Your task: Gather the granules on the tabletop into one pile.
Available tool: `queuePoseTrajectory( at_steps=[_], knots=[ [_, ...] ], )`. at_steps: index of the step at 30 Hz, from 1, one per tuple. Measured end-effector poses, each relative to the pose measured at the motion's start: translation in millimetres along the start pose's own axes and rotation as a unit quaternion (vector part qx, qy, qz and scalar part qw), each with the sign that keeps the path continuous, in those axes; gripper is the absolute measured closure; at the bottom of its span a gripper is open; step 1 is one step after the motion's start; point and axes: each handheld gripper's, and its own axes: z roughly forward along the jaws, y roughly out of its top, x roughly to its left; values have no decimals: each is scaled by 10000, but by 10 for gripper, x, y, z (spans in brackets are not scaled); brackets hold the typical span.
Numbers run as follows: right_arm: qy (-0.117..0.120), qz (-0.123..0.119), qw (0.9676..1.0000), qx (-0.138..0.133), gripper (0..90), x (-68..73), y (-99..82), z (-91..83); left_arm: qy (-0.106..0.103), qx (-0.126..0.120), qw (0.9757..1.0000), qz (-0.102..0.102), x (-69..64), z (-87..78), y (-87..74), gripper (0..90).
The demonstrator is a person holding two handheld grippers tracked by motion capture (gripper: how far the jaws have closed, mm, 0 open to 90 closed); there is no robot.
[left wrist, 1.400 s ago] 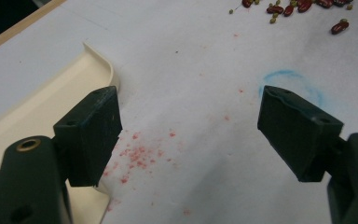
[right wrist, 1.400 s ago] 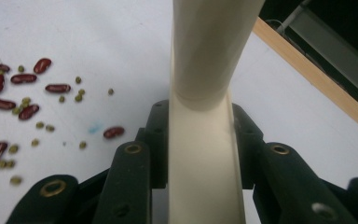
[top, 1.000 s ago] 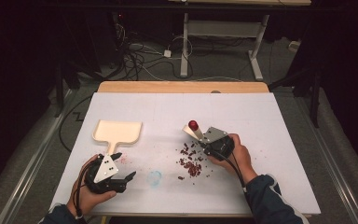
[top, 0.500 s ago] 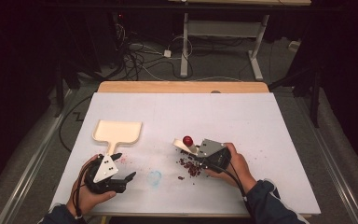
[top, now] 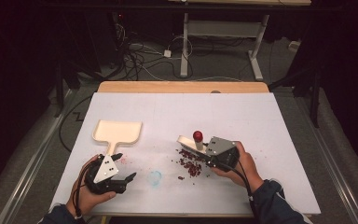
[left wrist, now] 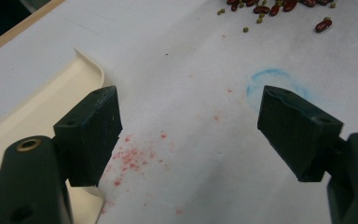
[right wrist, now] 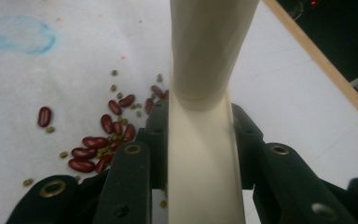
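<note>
A pile of red kidney beans and small green beans (top: 191,163) lies on the white table (top: 270,121), right of centre. My right gripper (top: 209,155) is shut on a cream brush handle (right wrist: 204,154) and sits at the pile's right edge. The tool's cream end (top: 185,141) and red knob (top: 198,136) stick out up and to the left, over the beans (right wrist: 102,140). A cream dustpan (top: 117,130) lies flat at the left. Just below its handle, my left gripper (top: 121,179) rests open and holds nothing. The pan's rim (left wrist: 91,65) passes beside its left jaw.
A blue circle mark (top: 155,177) and red specks (left wrist: 130,158) stain the white sheet between the two grippers. Stray beans (left wrist: 270,7) lie at the top of the left gripper view. A wooden strip (top: 182,87) runs along the table's far edge, with dark floor and cables beyond.
My right gripper has moved left and nearer to the front edge with the cream tool, and the beans have shifted left with it. The left gripper has stayed still.
</note>
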Motion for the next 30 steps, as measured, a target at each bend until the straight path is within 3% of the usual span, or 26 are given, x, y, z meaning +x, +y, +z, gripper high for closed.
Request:
queuePoseTrajectory(
  at_steps=[6,13,17,23,26,30],
  knots=[
    [-284,27,9993,-257,673,-80,62,123,-27,53,10000,28,-14,28,8,209],
    [-295,-69,9982,-518,673,-144,117,410,-38,76,10000,36,2,52,1,209],
    [-26,-207,9978,-631,673,-104,138,508,-59,107,9999,63,-2,66,3,209],
    [563,-865,9931,-557,668,85,132,507,-86,109,9999,77,-10,67,6,209],
    [629,-1100,9907,-501,667,123,94,459,-83,94,9999,73,-10,61,6,209],
    [839,-1087,9888,-586,668,87,42,350,-91,100,9999,98,-10,60,7,209]
  ],
)
